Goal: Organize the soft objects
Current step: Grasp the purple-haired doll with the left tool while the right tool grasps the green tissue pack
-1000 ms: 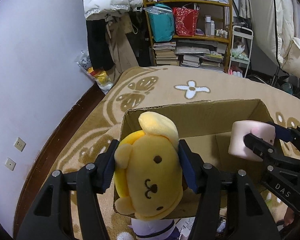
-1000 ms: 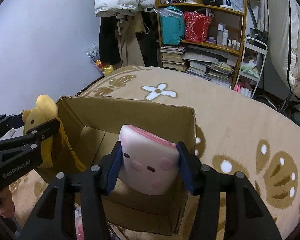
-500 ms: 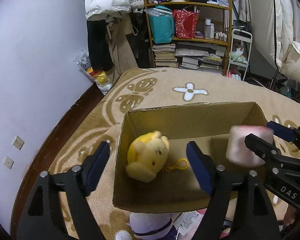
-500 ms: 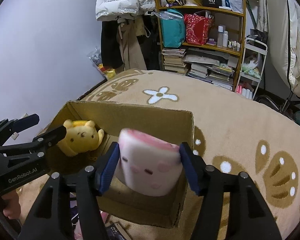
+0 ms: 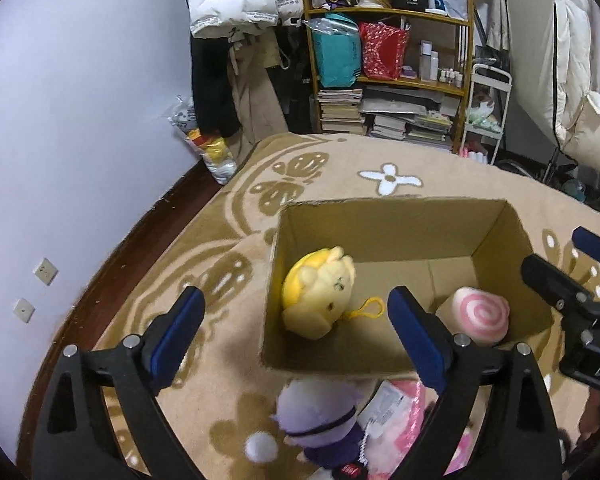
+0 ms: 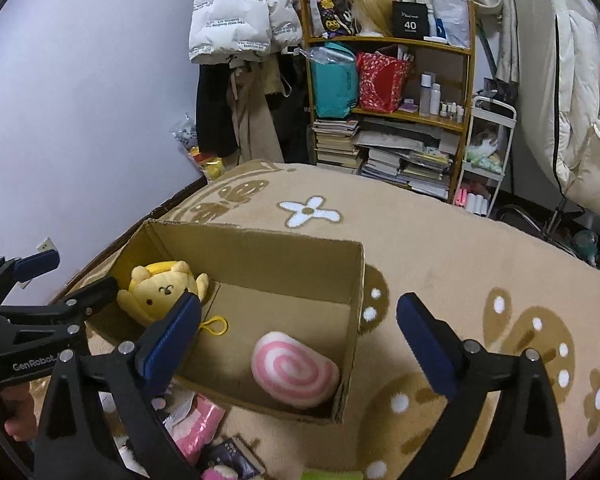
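On the rug [image 5: 228, 360], an open box [image 5: 388, 216] is seen. Inside it a yellow plush [image 5: 318, 292] lies at one end and a pink swirl plush [image 6: 294, 374] at the other, well apart. Left gripper [image 5: 296, 332] and right gripper [image 6: 300, 336] are held above, jaws just opened wide, nothing between them. A purple plush [image 5: 320, 420] lies outside, beside the box.

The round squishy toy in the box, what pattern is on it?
A pink and white spiral on the squishy toy, clearest in the right wrist view.
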`<state>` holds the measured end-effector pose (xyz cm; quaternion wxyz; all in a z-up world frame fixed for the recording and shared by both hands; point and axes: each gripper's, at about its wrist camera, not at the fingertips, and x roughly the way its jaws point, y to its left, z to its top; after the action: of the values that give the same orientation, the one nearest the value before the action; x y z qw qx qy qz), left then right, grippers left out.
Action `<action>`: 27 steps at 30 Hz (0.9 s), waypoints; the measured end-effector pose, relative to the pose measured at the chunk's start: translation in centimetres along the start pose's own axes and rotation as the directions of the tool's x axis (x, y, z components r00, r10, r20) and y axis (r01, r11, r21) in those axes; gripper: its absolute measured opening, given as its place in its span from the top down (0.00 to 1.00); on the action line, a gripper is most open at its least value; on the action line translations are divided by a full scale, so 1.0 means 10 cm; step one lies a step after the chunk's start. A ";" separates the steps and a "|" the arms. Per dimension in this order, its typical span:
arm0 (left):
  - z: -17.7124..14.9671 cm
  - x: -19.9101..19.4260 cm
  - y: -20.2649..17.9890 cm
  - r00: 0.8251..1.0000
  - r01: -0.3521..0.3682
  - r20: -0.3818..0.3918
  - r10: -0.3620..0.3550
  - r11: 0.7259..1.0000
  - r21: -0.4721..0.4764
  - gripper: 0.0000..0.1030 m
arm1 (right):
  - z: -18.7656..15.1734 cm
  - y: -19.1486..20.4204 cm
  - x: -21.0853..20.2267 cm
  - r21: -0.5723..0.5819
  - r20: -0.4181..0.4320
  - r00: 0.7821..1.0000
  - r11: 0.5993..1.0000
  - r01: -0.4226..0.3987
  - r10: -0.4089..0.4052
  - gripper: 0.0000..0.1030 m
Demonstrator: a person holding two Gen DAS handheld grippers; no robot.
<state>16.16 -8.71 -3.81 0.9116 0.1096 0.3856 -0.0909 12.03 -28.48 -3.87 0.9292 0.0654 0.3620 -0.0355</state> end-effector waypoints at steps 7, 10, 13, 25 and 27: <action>-0.15 -0.25 0.07 0.999 0.027 -0.019 -0.027 0.999 -0.021 0.05 | -0.13 0.04 -0.20 -0.003 -0.019 1.000 1.000 -0.002 0.002 0.01; -0.21 -0.35 0.09 1.000 0.015 -0.025 -0.015 1.000 -0.013 0.05 | -0.22 0.07 -0.29 -0.016 -0.031 0.999 1.000 0.011 -0.011 0.01; -0.28 -0.45 0.10 0.999 0.007 -0.031 -0.008 1.000 -0.012 0.05 | -0.32 0.12 -0.39 -0.041 -0.047 0.999 0.999 0.021 -0.023 0.01; -0.56 -0.63 0.22 0.995 -0.013 -0.104 0.008 0.999 -0.050 0.05 | -0.62 0.21 -0.69 -0.023 -0.092 0.996 1.000 0.011 -0.013 0.01; -0.59 -0.61 0.23 0.993 -0.011 -0.121 0.004 0.998 -0.057 0.05 | -0.67 0.19 -0.69 -0.009 -0.106 0.994 1.000 0.013 -0.013 0.01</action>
<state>8.47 -4.44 -3.09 0.8898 0.0901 0.4420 -0.0696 2.66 -25.50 -3.88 0.9087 0.0608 0.4114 -0.0365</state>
